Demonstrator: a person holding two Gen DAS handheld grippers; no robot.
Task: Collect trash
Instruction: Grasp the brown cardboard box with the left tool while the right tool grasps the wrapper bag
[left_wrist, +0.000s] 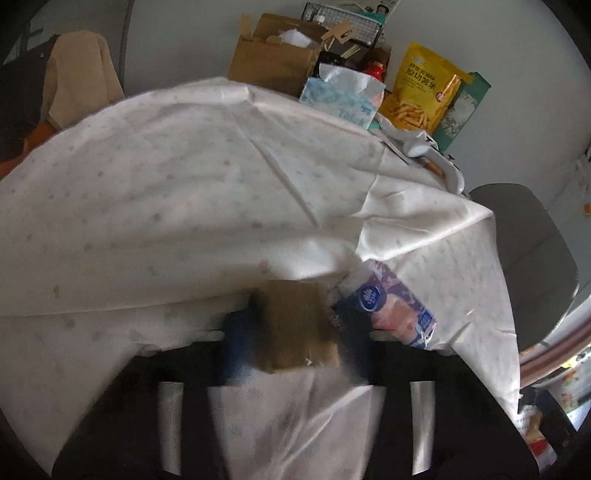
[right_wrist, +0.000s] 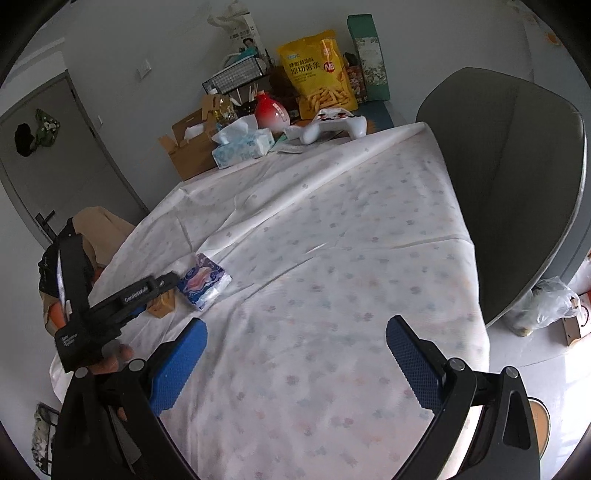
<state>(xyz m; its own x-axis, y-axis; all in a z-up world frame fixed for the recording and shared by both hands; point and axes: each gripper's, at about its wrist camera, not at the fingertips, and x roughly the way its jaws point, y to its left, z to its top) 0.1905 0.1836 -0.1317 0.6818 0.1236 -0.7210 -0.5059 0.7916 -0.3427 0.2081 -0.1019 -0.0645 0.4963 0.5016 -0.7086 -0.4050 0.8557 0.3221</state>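
A small brown cardboard box (left_wrist: 297, 325) sits between the fingers of my left gripper (left_wrist: 295, 332), which is closed on it at the near edge of the table. A blue and pink tissue packet (left_wrist: 388, 304) lies just right of the box. In the right wrist view the left gripper (right_wrist: 155, 295) reaches in from the left, with the brown box (right_wrist: 162, 304) at its tip and the tissue packet (right_wrist: 205, 282) beside it. My right gripper (right_wrist: 295, 354) is open and empty above the white dotted tablecloth (right_wrist: 332, 258).
At the far end of the table stand a cardboard carton (right_wrist: 188, 144), a tissue box (right_wrist: 242, 144), a yellow snack bag (right_wrist: 319, 77), a white game controller (right_wrist: 332, 129) and a wire basket (right_wrist: 236, 75). A grey chair (right_wrist: 509, 177) stands right; a plastic bag (right_wrist: 546, 306) lies on the floor.
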